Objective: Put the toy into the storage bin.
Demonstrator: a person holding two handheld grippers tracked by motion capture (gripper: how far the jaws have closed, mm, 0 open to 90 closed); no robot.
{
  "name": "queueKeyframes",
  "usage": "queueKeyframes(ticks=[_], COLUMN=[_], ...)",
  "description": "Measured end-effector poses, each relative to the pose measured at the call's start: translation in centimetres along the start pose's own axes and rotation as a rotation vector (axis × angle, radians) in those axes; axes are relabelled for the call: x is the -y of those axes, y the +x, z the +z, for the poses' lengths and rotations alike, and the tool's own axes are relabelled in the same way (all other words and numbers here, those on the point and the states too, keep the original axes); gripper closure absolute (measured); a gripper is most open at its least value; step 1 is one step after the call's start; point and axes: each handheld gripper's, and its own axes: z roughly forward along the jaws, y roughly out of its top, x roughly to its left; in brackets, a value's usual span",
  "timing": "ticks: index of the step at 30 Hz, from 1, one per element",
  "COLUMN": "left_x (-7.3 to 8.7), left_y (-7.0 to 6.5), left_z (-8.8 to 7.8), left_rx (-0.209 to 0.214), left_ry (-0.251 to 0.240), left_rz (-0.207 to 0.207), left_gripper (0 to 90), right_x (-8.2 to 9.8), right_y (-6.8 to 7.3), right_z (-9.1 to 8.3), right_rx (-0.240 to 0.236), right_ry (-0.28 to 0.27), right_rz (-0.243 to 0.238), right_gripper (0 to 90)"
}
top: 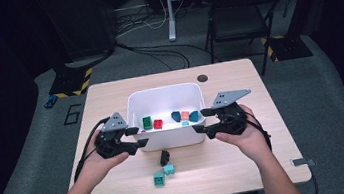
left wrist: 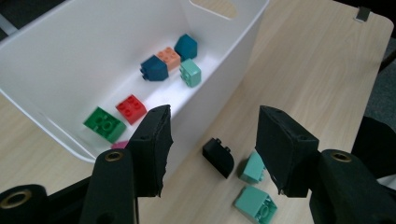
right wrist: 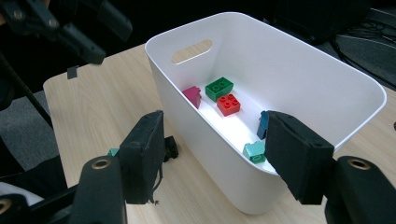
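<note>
Several bricks already in bin [top: 163, 94]; black brick [top: 164, 156] and two teal bricks [top: 163, 174] left on table near it. Left gripper [top: 138, 136] and right gripper [top: 202, 121] both released, empty, flanking bin.

No legible text or labels.

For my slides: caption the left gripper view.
Open left gripper aimed at black brick beside white bin.
</note>
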Motion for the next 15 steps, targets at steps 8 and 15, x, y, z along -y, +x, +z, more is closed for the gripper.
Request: queueKeyframes(ticks=[8, 15], left_x=[2.8, 5.1], left_y=[-0.5, -1.1], left_z=[1.7, 3.3], left_rx=[0.009, -0.002], left_ry=[0.032, 0.039], left_rz=[-0.033, -0.070], left_gripper=[43.5, 42.3], right_x=[0.0, 0.0], right_y=[0.1, 0.1], right_z=[0.0, 0.1], right_rx=[0.001, 0.000], right_ry=[0.000, 0.001], right_rz=[-0.001, -0.001], right_gripper=[37.3, 37.3])
